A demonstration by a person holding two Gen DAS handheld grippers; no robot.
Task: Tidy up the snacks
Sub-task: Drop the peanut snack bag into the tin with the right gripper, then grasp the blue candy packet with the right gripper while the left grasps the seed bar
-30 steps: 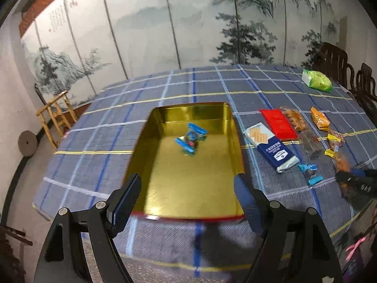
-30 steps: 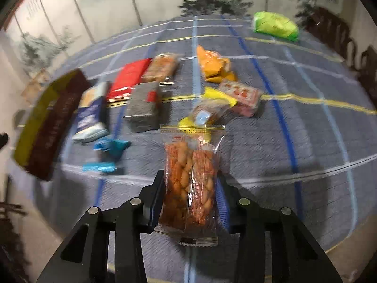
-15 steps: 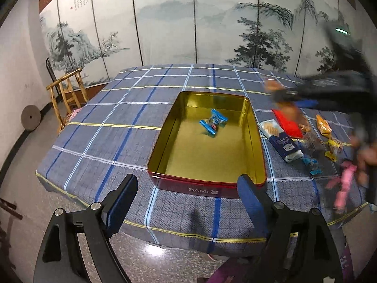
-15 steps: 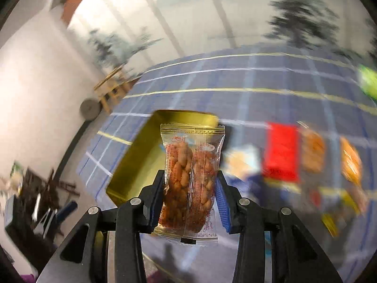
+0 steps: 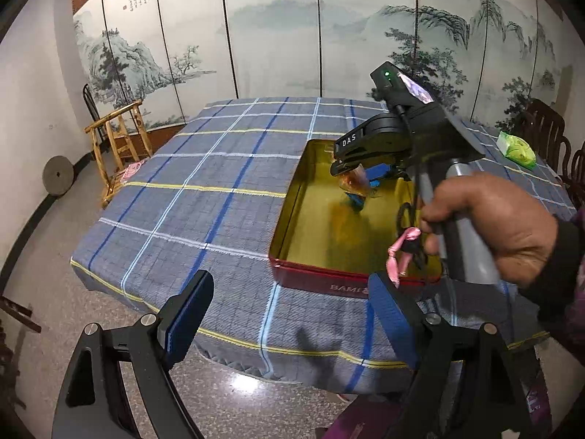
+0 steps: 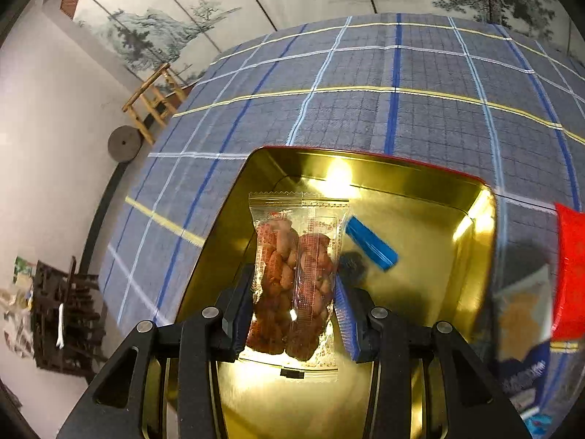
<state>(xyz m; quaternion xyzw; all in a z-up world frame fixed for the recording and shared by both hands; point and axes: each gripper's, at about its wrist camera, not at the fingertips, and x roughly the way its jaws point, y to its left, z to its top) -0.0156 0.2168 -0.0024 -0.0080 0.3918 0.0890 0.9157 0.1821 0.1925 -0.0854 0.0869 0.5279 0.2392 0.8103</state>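
Right tongs (image 6: 294, 314) pinch a clear snack packet (image 6: 296, 278) of reddish-brown twists above the gold tin (image 6: 471, 197), beside a blue-wrapped candy (image 6: 371, 243) lying inside it. Left tongs (image 5: 289, 323) hang spread wide and hold nothing, near the tin's front wall over the plaid tabletop (image 5: 204, 183).

The table (image 5: 204, 190) is covered with a blue-grey plaid cloth (image 6: 365, 117) crossed by blue, white and yellow lines. A gold-lined tin (image 5: 292, 201) with red outer walls sits on it near the front edge. A green packet (image 5: 517, 148) lies far right, and a red packet (image 6: 570, 270) lies just beside the tin.
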